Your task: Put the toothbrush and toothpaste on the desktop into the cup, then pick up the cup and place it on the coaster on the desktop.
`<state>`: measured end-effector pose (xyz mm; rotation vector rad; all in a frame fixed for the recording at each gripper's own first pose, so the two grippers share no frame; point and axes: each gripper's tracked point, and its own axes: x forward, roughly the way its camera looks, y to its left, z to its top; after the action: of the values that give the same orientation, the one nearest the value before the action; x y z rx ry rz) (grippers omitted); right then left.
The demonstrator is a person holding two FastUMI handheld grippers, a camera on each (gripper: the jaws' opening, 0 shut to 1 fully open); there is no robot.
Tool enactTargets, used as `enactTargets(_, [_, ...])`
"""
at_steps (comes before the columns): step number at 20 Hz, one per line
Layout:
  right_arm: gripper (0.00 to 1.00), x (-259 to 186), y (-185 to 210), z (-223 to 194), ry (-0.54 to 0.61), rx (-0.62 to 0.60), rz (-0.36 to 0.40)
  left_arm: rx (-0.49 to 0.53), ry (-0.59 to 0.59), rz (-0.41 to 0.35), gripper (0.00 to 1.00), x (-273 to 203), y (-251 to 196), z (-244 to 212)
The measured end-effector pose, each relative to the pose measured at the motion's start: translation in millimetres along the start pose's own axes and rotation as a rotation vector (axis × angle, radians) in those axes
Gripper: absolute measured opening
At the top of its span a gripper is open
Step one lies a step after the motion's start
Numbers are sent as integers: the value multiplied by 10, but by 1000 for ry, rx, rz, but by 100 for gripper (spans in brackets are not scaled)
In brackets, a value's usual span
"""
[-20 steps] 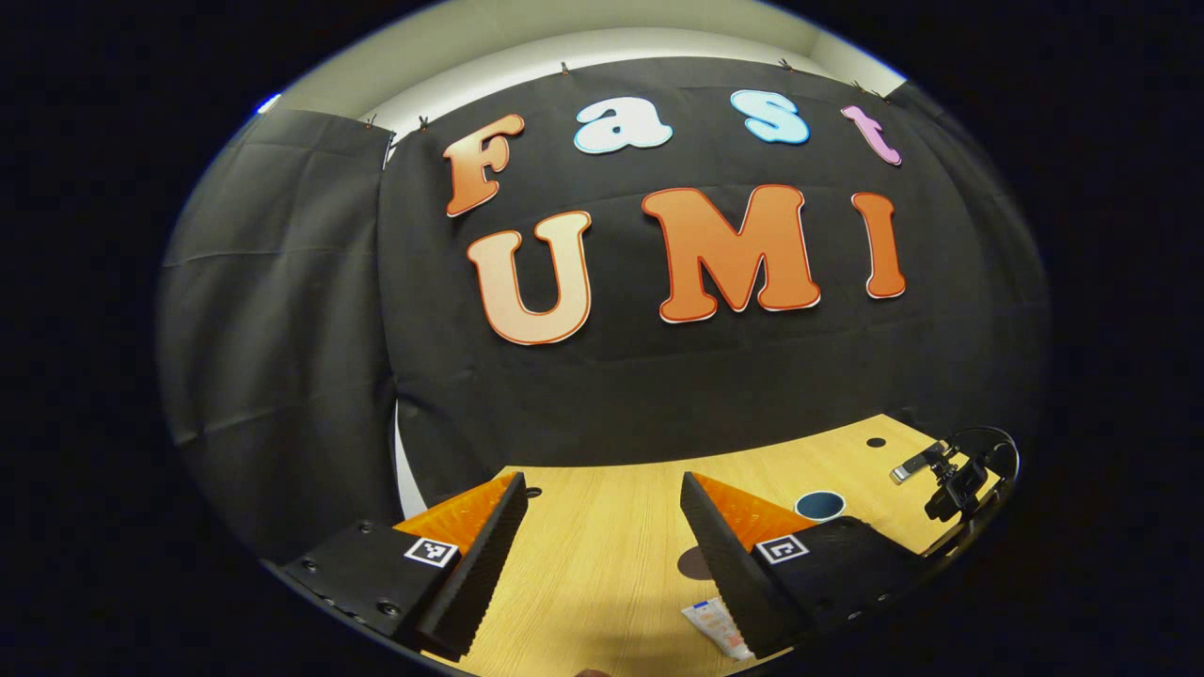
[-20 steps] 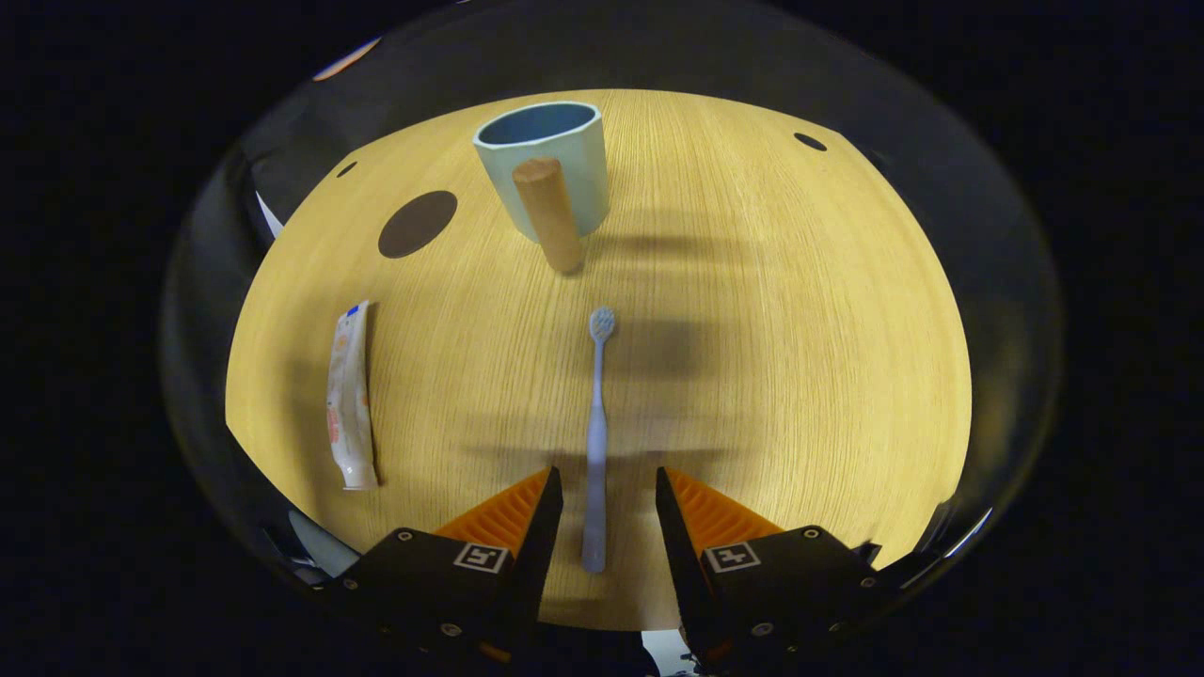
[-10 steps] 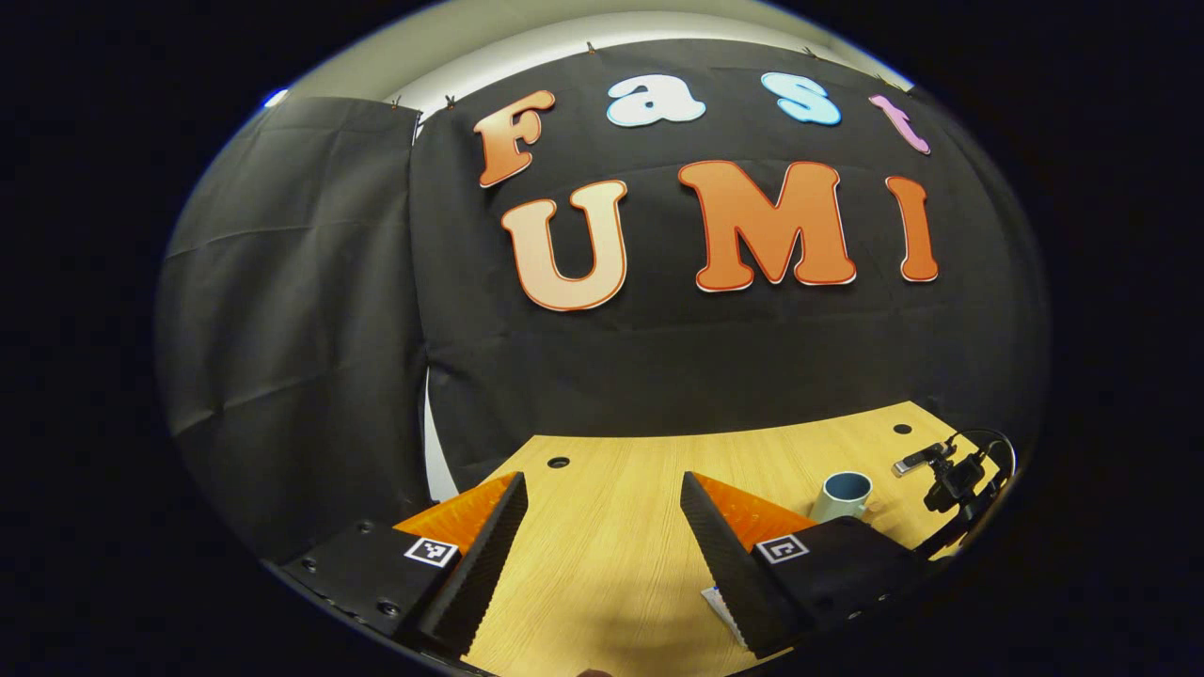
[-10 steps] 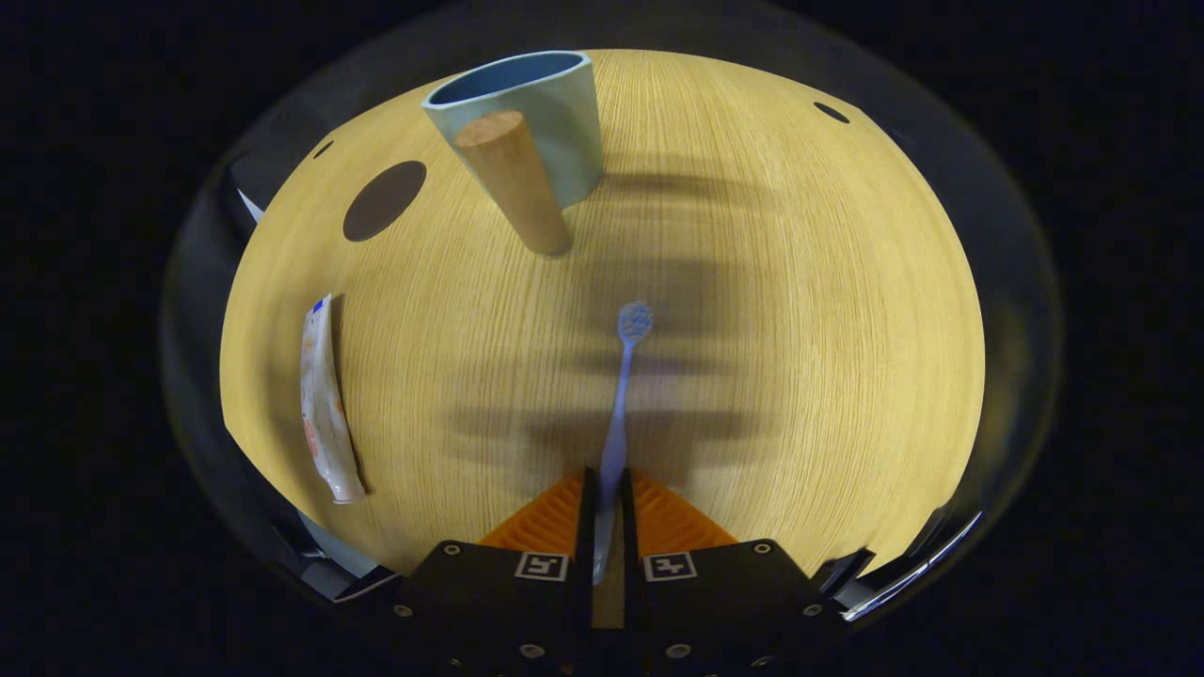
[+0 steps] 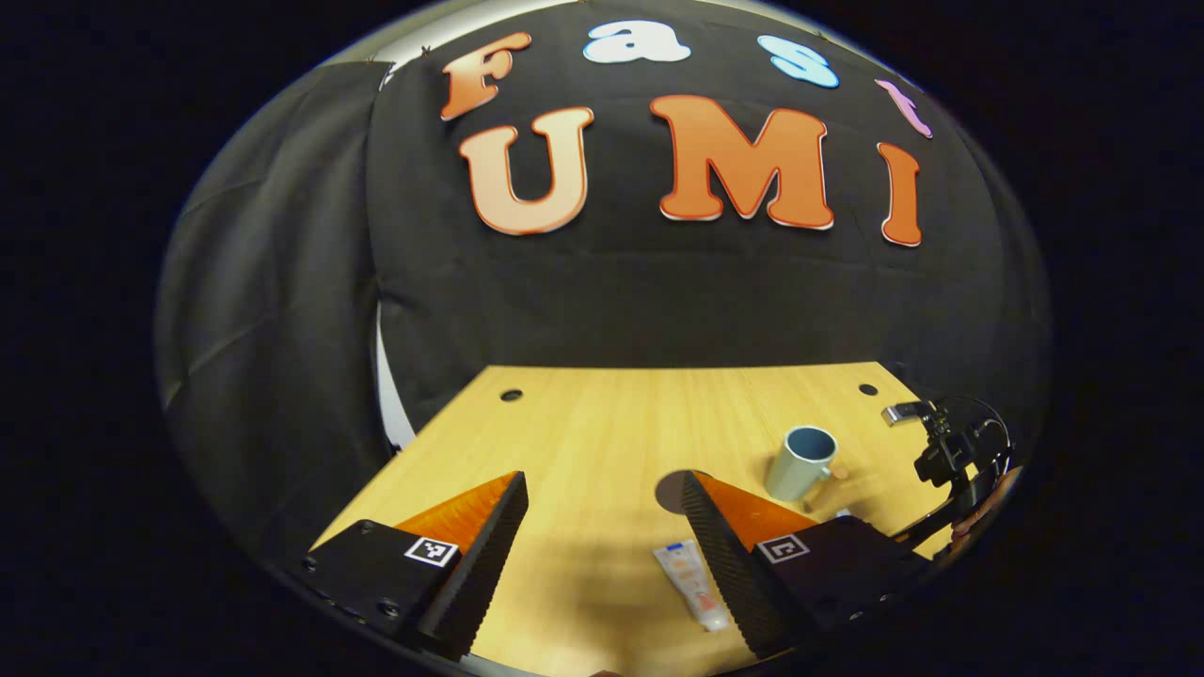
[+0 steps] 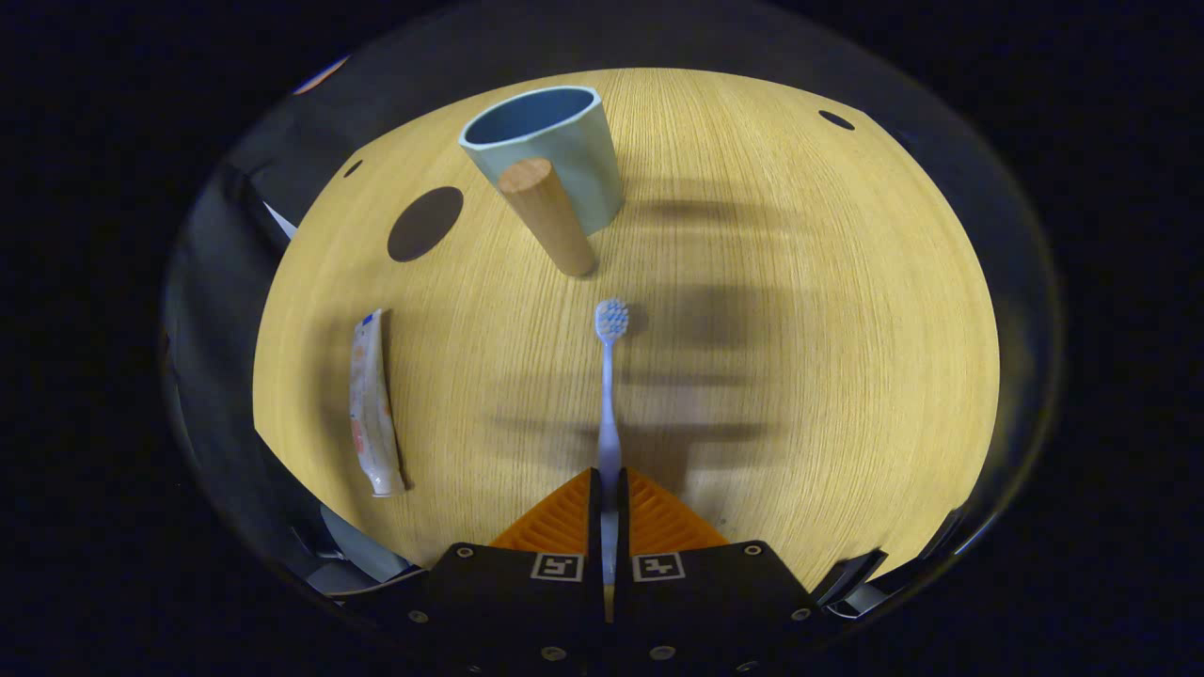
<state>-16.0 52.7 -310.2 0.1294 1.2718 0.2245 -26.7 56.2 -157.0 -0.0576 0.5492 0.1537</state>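
Risk sits mostly in the grip, I'd say: the right gripper (image 6: 609, 489) is closed on the toothbrush (image 6: 608, 395), both fingers pinching the handle at its near end, so nearly the whole length juts forward with the bristle head far out; held so far back, the brush could swing or slip in the pinch when it is tipped upright, and the head might catch the cup's rim instead of dropping in; the cup (image 6: 550, 150) stands upright at the far side, just past the brush head, and its wooden handle (image 6: 547, 216) points toward the near side, right between brush and mouth, so a low approach could knock the handle and shove or tip the cup; whether the brush is clear of the desk (image 6: 800, 310) I cannot tell; the toothpaste (image 6: 372, 414) lies flat at the left, well apart from the brush and nearer than the coaster; the coaster (image 6: 425, 223), a dark disc, lies flat just left of the cup with nothing on it; in the left gripper view the left gripper (image 5: 602, 541) hangs wide open and holds nothing, above the desk, with the toothpaste (image 5: 689, 583) just beside its right finger and the cup (image 5: 802, 463) farther off to the right; a small clamped device with a cable (image 5: 950, 451) sits at the desk's far right edge, out of the working path.
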Motion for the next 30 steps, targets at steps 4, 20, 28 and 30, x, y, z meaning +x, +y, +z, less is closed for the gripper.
enactTargets(4, [5,-227,0,72,-70,-17,48,-25,176,-43,99,67,-220,-385])
enactTargets(20, [5,-937,83,464,-371,-60,22,-206,907,-145,96,489,-725,-1845])
enactTargets(28, [5,-1021,263,644,-455,-17,15,-164,1003,-146,45,1067,-716,-1768])
enactTargets(30, [5,-1071,277,724,-476,4,12,-124,1003,-156,34,1230,-700,-1649])
